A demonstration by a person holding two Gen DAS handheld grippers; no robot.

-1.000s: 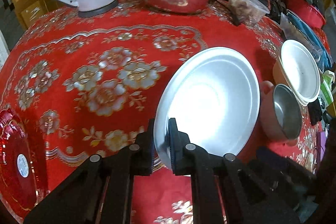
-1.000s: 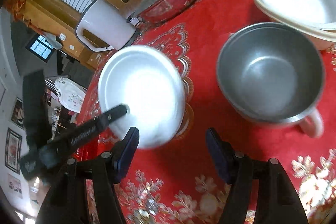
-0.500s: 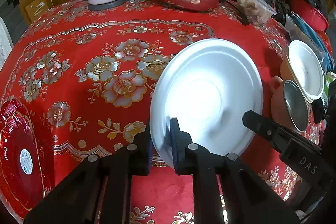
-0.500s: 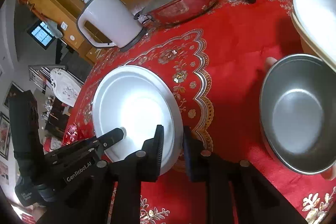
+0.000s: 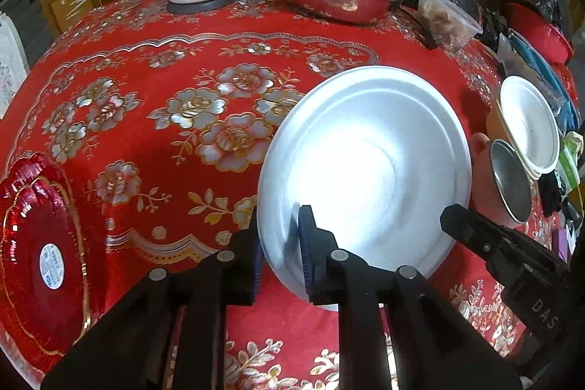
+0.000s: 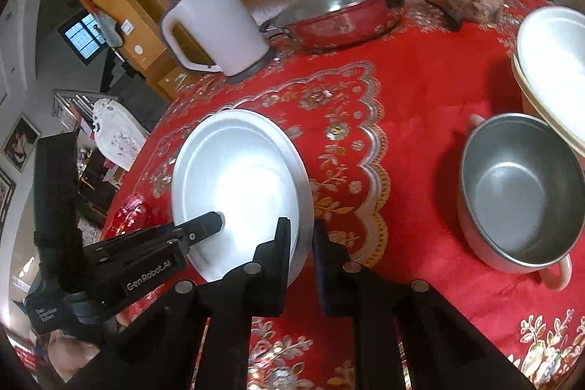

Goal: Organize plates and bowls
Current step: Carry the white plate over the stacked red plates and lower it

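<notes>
The right tongs [image 6: 301, 240], open a second ago, have closed onto the near rim of the silver plate [image 5: 365, 163]. The left tongs [image 5: 279, 240] also clamp its rim, holding it tilted above the red-clothed desk [image 5: 175, 68], left of the steel bowl [image 6: 519, 192].

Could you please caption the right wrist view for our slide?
Both grippers, right gripper and left gripper, clamp the metal plate over the red tablecloth.
</notes>
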